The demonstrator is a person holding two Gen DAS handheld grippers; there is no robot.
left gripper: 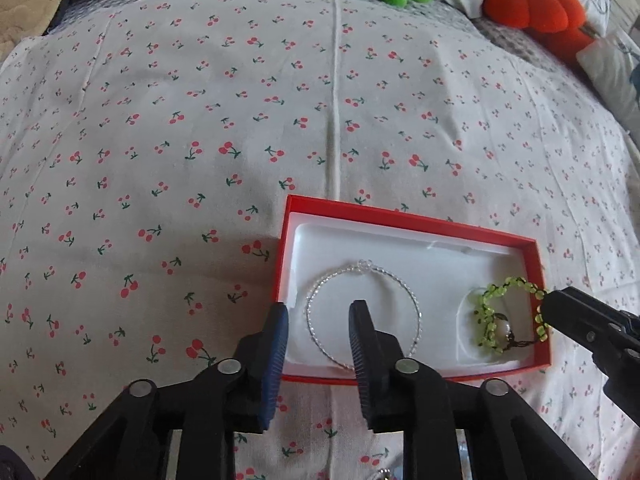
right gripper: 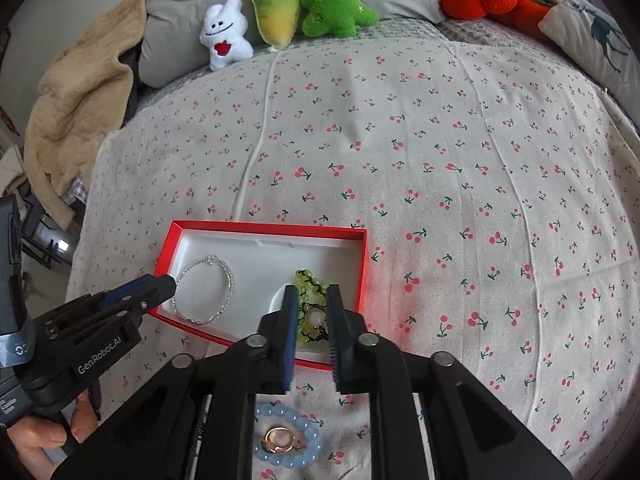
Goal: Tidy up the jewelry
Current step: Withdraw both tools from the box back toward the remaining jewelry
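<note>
Two bracelets lay inside the red box (right gripper: 362, 264) on the cherry-print bedspread (right gripper: 460, 184): a clear beaded bracelet (left gripper: 362, 314) at its left end, a green beaded bracelet (left gripper: 508, 314) at its right. The left gripper (left gripper: 318, 310) hung over the clear one, jaws parted, pads touching nothing. The right gripper (right gripper: 313, 294) straddled the green one, jaws apart, not visibly pressing the beads. Both read as released. A blue beaded bracelet (right gripper: 286, 438) and a gold ring (right gripper: 280, 438) inside it remained on the cloth, outside the box, near the person. In my judgement, each gripper should rise straight up, jaws kept apart, so no strand snags or drags out.
</note>
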